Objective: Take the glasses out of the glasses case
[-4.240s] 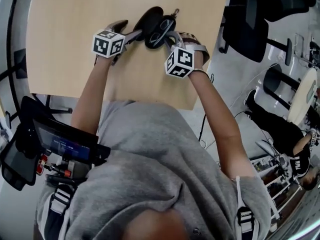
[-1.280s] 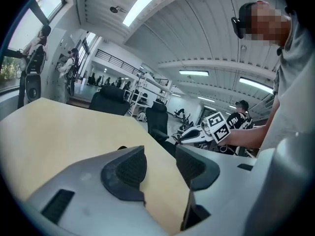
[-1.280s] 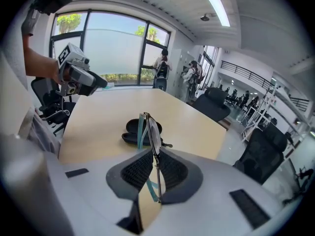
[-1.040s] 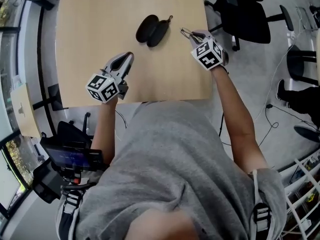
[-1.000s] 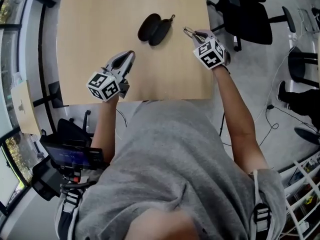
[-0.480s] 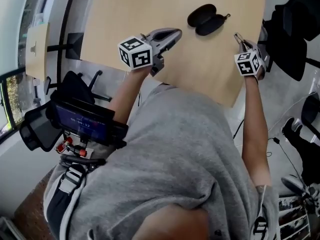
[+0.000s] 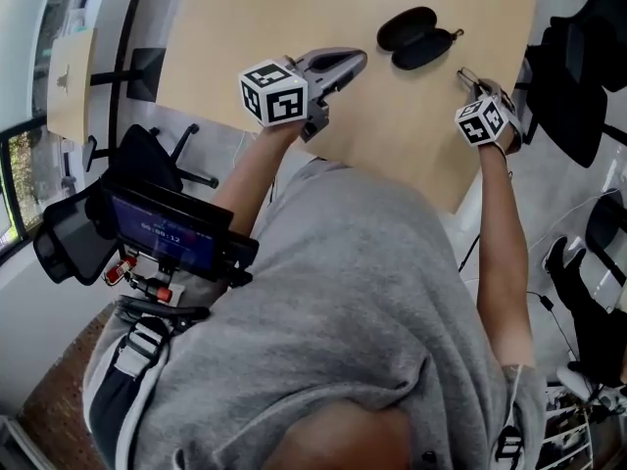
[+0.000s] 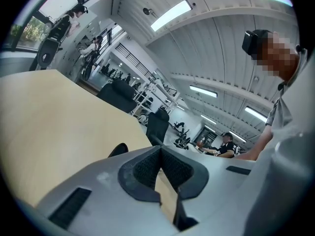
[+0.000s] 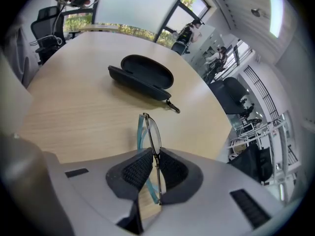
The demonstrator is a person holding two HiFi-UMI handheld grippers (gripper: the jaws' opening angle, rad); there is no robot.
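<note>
The black glasses case point(image 7: 416, 35) lies open on the wooden table point(image 7: 255, 18), near its far right part; it also shows in the right gripper view, case point(image 9: 142, 75). My right gripper point(image 7: 474, 86) hovers low over the table's right edge, shut on the glasses point(image 9: 150, 134). These have a thin metal frame with teal temples, folded and standing upright between the pads point(image 9: 137, 170). My left gripper point(image 7: 355, 61) is to the left of the case, over the near table edge, shut with nothing in it; its pads point(image 8: 147, 167) meet.
Black office chairs point(image 7: 578, 76) stand just beyond the table's right edge. A dark device with a screen point(image 7: 162, 238) hangs at the person's chest. People sit in the far background of the left gripper view.
My right gripper has sunk toward the table with the glasses, away from the case. The left gripper has kept its place and rolled slightly. The head view itself has swung.
</note>
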